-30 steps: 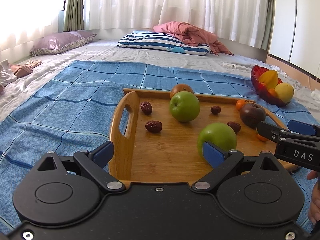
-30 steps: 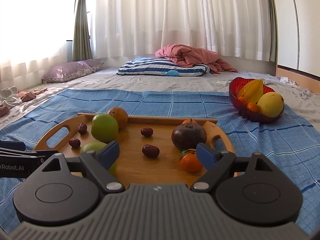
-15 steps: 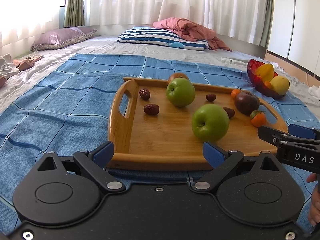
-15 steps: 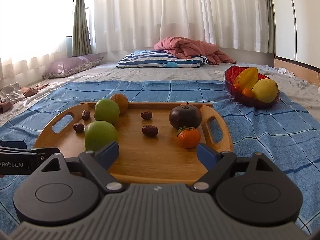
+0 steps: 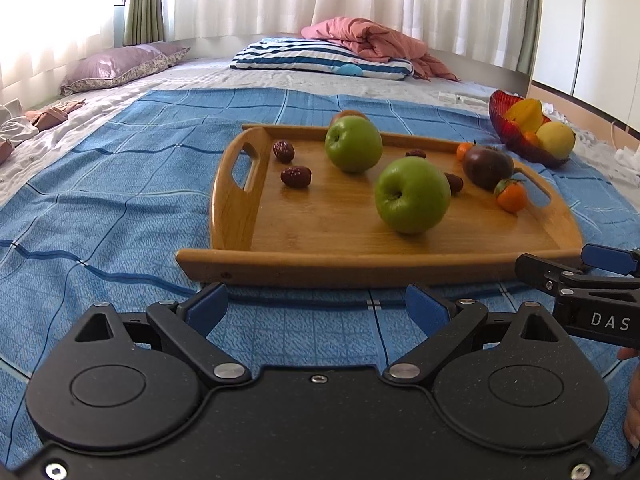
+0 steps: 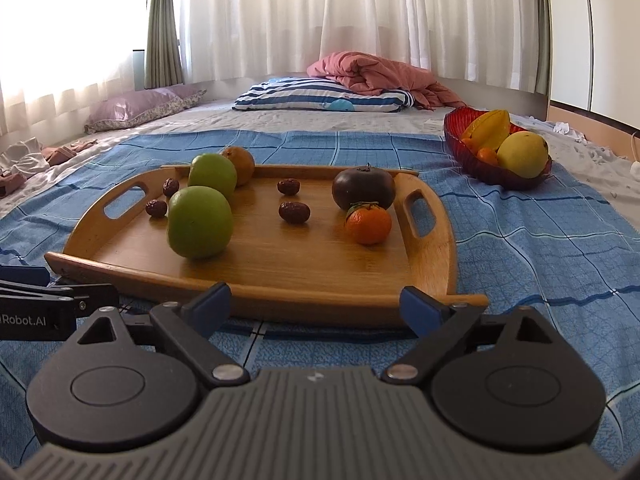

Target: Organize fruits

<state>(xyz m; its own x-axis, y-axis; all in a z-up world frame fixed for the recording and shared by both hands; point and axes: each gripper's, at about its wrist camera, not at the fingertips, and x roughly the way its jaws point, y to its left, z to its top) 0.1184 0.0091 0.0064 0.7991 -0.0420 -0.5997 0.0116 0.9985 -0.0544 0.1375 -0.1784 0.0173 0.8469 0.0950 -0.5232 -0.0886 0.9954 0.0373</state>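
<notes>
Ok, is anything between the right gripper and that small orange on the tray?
Only the wooden tray's near rim. The right gripper, open and empty, sits just before it; past the rim, bare tray floor runs to the small orange.

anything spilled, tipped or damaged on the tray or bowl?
Nothing stands out. The wooden tray sits flat on the blue cloth, fruit loose but upright and intact; the red bowl is upright with its fruit inside.

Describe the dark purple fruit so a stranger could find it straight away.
Find the wooden tray on the blue checked cloth, then go to its end nearest the red fruit bowl. The dark purple fruit sits by that handle, just behind a small orange tangerine. It is the tray's only large, near-black round fruit.
</notes>
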